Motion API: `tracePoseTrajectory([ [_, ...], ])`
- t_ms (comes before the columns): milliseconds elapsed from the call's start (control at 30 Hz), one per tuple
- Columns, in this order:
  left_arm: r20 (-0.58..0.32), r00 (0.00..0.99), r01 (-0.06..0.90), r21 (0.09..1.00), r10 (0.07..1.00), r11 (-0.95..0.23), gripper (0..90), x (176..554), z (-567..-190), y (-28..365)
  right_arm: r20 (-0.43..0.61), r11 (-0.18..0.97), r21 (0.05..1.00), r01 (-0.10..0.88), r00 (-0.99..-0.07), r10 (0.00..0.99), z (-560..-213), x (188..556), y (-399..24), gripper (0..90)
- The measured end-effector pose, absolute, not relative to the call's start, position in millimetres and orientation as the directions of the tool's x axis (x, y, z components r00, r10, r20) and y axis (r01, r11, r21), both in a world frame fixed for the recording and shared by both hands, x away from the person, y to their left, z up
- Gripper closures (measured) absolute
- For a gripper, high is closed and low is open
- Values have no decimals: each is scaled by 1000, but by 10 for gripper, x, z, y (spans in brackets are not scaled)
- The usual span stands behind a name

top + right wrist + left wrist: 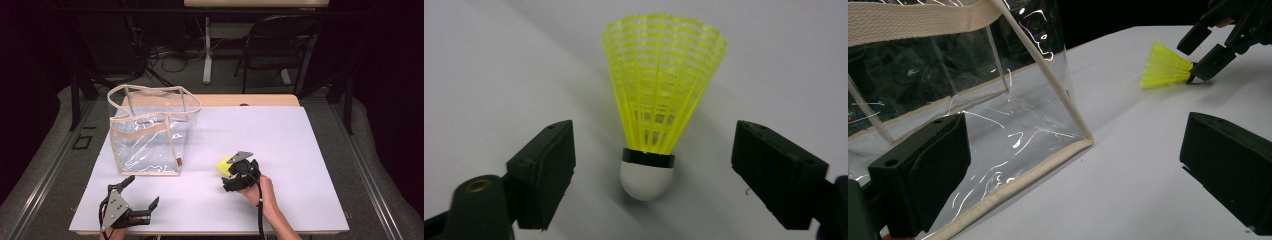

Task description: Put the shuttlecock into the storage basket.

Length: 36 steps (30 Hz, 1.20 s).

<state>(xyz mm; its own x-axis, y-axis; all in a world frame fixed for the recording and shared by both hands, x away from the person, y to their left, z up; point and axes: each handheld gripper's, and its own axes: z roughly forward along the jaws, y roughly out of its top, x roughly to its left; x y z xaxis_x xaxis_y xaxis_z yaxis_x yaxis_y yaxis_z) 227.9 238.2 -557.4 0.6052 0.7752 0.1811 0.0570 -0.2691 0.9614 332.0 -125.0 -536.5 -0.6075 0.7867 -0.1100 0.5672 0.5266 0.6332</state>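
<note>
A clear plastic tote bag [150, 135] with beige trim stands upright on the white table [280, 135] — apparently empty, though glare obscures its floor. A yellow shuttlecock [659, 100] with a white cork lies between the right gripper [651, 172]'s parted jaws, untouched. The left gripper [1073, 170] gapes too — holding nothing, beside the bag.

Glossy clear plastic bag [150, 142] with woven cloth trim; matt table [280, 145]; netted plastic shuttlecock [659, 105].
</note>
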Motion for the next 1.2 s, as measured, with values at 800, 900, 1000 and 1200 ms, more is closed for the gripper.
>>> tracePoseTrajectory([
  [800, 176, 608, 61, 962, 774, -267, 0, 2285, -5580, 2381, -30, 473, 579, 664, -563, 826, -5421, 3411, -1258, 639],
  [900, 178, 608, 60, 961, 774, -268, 0, 2284, -5579, 2382, -22, 466, 582, 666, -560, 828, -5422, 3412, -1265, 641],
  [1000, 179, 608, 59, 961, 773, -269, 0, 2282, -5579, 2381, -7, 457, 581, 673, -558, 830, -5413, 3409, -1276, 642],
  [1200, 180, 610, 57, 961, 772, -269, 0, 2282, -5579, 2381, 4, 440, 594, 673, -549, 835, -5383, 3405, -1317, 643],
])
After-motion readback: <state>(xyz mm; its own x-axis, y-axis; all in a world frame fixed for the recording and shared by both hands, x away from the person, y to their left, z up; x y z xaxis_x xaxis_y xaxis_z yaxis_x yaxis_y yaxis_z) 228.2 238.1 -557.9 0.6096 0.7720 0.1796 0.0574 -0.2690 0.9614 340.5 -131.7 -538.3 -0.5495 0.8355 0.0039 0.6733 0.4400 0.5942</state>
